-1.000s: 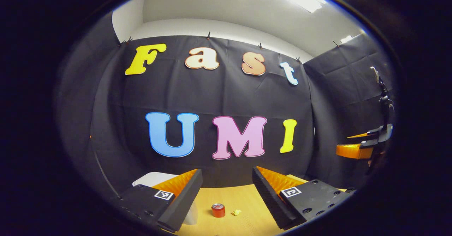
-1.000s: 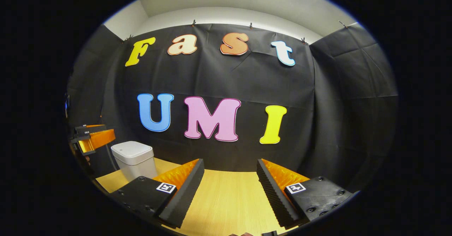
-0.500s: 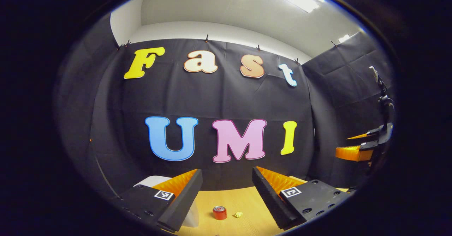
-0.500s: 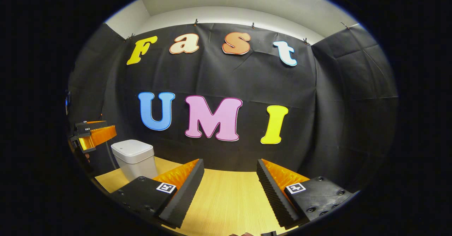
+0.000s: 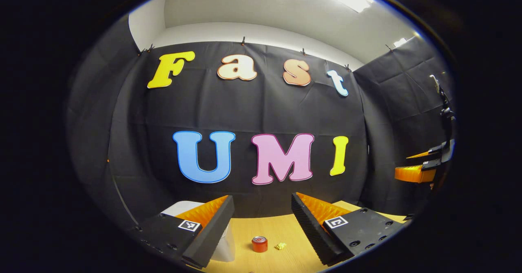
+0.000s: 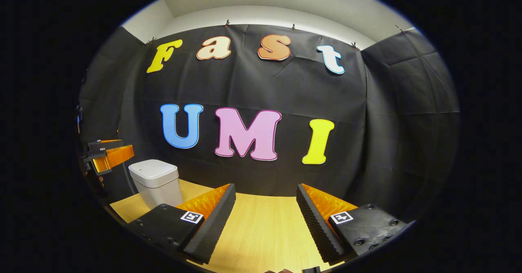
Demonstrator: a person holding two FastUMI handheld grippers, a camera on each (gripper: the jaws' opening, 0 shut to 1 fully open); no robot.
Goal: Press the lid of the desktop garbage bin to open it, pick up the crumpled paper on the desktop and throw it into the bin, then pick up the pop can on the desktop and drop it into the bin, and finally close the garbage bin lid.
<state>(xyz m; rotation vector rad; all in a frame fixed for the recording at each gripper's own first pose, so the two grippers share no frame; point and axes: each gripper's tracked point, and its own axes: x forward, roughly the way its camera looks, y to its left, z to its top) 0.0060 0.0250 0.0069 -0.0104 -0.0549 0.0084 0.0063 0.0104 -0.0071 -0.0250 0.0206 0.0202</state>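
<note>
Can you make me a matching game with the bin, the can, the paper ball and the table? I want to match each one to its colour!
Things:
1. garbage bin
2. pop can
3. crumpled paper
4. table

Colours:
A. red
B. light wood
C. white
D. yellow

Right pairs: 1-C, 2-A, 3-D, 4-B.
</note>
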